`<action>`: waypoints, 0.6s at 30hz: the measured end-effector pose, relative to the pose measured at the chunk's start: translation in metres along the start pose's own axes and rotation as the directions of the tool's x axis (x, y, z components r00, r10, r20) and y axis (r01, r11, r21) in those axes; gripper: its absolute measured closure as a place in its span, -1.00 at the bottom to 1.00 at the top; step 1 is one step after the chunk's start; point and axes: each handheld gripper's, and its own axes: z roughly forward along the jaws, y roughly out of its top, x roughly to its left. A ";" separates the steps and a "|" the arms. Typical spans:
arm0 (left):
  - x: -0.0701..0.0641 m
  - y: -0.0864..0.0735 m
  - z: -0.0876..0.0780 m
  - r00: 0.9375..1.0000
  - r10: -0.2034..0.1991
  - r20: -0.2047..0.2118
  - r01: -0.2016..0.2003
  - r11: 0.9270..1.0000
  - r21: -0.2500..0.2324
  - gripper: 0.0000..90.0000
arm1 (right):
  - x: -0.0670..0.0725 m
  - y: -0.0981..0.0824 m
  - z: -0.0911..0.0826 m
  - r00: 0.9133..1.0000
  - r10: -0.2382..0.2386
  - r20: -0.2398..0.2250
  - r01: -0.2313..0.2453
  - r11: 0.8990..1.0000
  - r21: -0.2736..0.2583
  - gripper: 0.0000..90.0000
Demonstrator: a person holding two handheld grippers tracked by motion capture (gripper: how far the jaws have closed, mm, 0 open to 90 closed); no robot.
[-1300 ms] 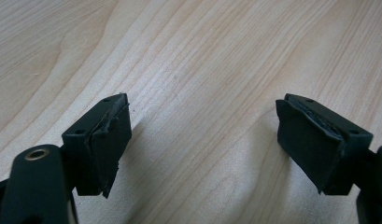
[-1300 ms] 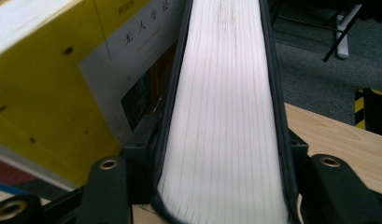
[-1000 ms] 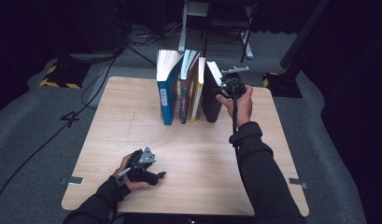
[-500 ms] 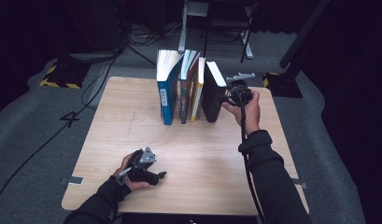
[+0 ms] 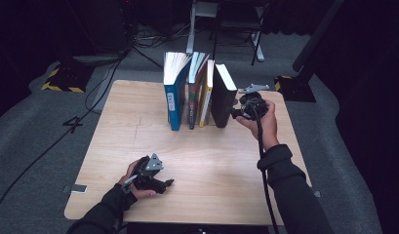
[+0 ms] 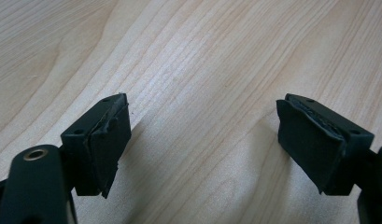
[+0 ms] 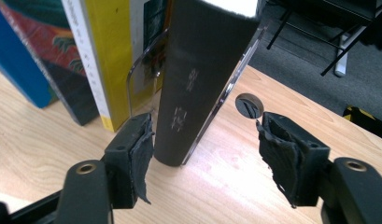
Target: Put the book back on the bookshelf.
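A row of books stands upright at the back of the wooden table [image 5: 133,126]: a blue book [image 5: 173,100], a dark patterned book [image 5: 193,97], a yellow book [image 5: 205,97] and a black book [image 5: 221,100] at the right end. My right gripper [image 5: 234,113] is level with the black book's lower right side, pointing at it. In the right gripper view the black book [image 7: 198,79] stands just ahead of the right gripper [image 7: 205,140]. The jaws have just been opening; neither pad presses on it. My left gripper [image 5: 165,184] rests open on the table near the front left, with bare wood between the jaws of the left gripper [image 6: 202,135].
A clear plastic bookend [image 7: 138,79] curves around the black book's foot. Behind the table are cables, a metal stand [image 5: 194,29] and a yellow-and-black striped base [image 5: 63,80] on grey carpet. The table's right edge lies close behind my right hand.
My right gripper has drawn back to the right and nearer, away from the black book, and its jaws have widened. The left hand has stayed put.
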 end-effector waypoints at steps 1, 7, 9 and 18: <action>0.000 0.000 0.000 1.000 0.001 0.000 -0.001 1.000 0.000 -0.61 | 0.000 -0.003 -0.001 1.000 -0.007 -0.001 0.007 1.000 0.003 -0.24; 0.000 0.000 0.000 1.000 0.001 0.000 -0.001 1.000 -0.001 -0.61 | 0.001 -0.014 -0.006 0.999 -0.043 -0.011 0.043 0.999 0.005 -0.29; 0.000 0.000 0.000 1.000 0.002 0.000 -0.002 1.000 -0.001 -0.61 | 0.001 -0.017 -0.007 0.998 -0.062 -0.011 0.062 0.998 0.005 -0.31; 0.000 0.000 0.000 1.000 0.000 0.000 0.000 1.000 -0.001 -0.61 | 0.000 -0.035 -0.017 0.994 -0.109 -0.030 0.109 0.994 0.001 -0.32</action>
